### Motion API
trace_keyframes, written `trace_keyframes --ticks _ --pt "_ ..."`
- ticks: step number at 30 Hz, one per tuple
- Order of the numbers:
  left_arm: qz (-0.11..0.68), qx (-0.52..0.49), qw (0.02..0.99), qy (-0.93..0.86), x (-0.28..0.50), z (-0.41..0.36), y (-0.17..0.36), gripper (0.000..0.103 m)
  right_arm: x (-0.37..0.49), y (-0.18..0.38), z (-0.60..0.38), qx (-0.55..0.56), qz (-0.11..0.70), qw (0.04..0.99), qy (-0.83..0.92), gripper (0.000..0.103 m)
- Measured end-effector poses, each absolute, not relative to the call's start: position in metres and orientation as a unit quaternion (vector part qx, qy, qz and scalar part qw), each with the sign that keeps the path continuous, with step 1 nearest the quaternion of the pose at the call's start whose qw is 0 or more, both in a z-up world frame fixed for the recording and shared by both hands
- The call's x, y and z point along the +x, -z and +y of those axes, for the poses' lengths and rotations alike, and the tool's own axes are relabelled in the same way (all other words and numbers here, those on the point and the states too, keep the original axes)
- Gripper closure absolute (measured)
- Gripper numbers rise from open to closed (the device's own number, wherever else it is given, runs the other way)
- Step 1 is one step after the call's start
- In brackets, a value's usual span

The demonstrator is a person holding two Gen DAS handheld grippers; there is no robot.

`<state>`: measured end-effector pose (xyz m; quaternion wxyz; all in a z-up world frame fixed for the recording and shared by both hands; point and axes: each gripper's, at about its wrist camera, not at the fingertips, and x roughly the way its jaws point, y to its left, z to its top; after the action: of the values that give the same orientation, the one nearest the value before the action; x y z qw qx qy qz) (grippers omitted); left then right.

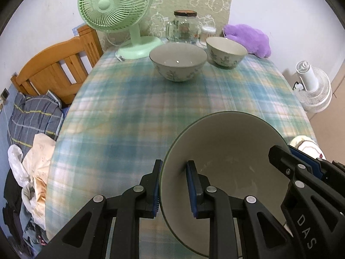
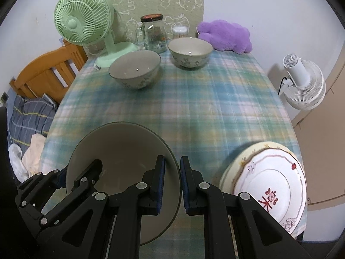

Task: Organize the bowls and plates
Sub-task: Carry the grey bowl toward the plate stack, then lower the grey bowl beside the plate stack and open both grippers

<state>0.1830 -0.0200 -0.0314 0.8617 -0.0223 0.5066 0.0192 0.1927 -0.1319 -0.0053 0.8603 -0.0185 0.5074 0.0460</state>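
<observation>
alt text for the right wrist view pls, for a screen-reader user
Both grippers clamp opposite rims of a large pale bowl above a plaid tablecloth: the right gripper on its right edge, the left gripper on its left. Stacked plates sit at right; two floral bowls, a glass jar and a green fan stand at the far end.

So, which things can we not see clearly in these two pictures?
- Held bowl: its outside and base, hidden in both views by its own wall and the left gripper and right gripper.
- Plates: how many are stacked, right wrist view, the top one covers the rest.
- Jar: label too small, both views.
- Tablecloth: pattern blurred, both views.
</observation>
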Motion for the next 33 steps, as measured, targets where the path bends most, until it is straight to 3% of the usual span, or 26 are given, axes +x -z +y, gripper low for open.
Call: trace_keyframes --ticks 26,28,32,33 --pt "0.535 -0.038 0.842 -0.061 0.171 -0.046 0.067 0.084 0.19 0.048 -0.157 -0.023 0.542 0.837 -0.076 0.085" --pt "0.537 -0.039 0.84 -0.064 0.171 -0.047 0.067 0.077 0.19 0.048 -0.157 -0.023 0.542 0.836 -0.081 0.085" --pt "0.529 -0.034 0.846 -0.061 0.172 -0.05 0.059 0.042 0.189 0.043 -0.158 -0.01 0.528 0.841 -0.115 0.085" --pt "0.527 -0.032 0.847 -0.062 0.171 -0.05 0.058 0.039 0.19 0.042 -0.158 -0.008 0.527 0.841 -0.123 0.081"
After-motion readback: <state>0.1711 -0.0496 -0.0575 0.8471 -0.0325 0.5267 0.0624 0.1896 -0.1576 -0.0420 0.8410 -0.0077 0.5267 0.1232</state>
